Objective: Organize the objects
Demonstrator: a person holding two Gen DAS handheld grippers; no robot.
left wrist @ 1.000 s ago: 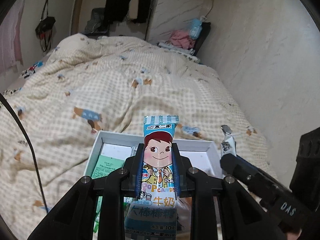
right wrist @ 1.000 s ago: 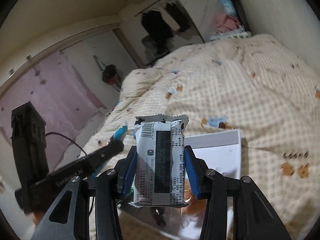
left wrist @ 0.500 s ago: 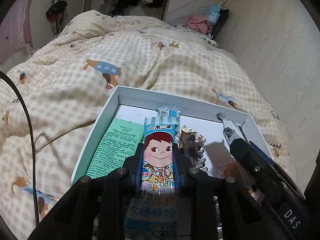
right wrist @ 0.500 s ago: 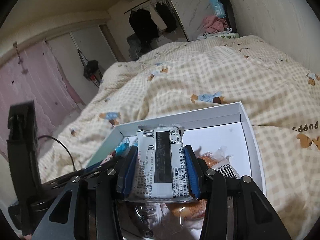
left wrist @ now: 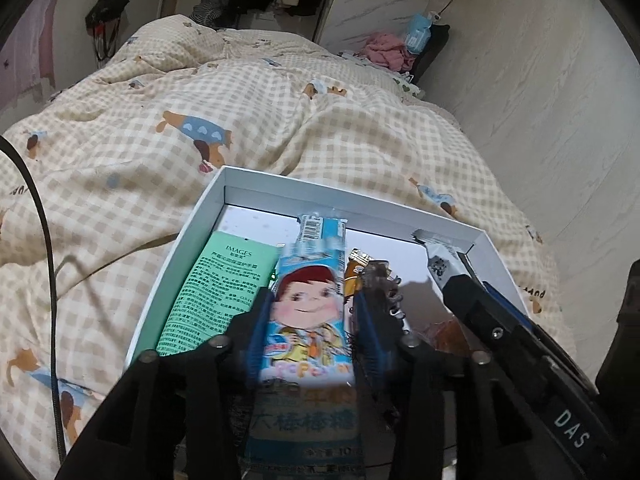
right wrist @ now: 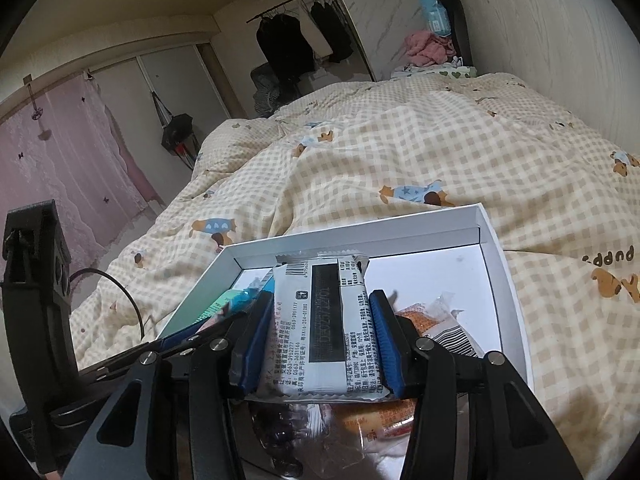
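Over a white box (left wrist: 192, 236) set on a checked quilt (left wrist: 120, 128), both grippers hang low, each with a snack packet between its fingers. The left gripper (left wrist: 308, 332) has just been spreading its jaws: the blue candy packet (left wrist: 308, 320) with a cartoon face, blurred in the left view, sits between the blue pads with a gap showing on either side, so the pads no longer press it. The packet is above the middle of the box, with a green sachet (left wrist: 216, 280) lying flat along the box's left wall just beside it. To its right a dark claw clip (left wrist: 380, 284) and an orange wrapper (left wrist: 440, 332) lie on the box floor.

The right gripper (right wrist: 316, 344) has also been easing its jaws slightly, yet its blue pads sit against both long edges of the white packet (right wrist: 320, 320) printed with a black stripe, clamped on it over the near part of the box (right wrist: 496, 264). Below and to the right of it lies a clear bag with orange contents (right wrist: 424, 320). At the left of this view, the other gripper's finger (right wrist: 180, 340) reaches in beside it.
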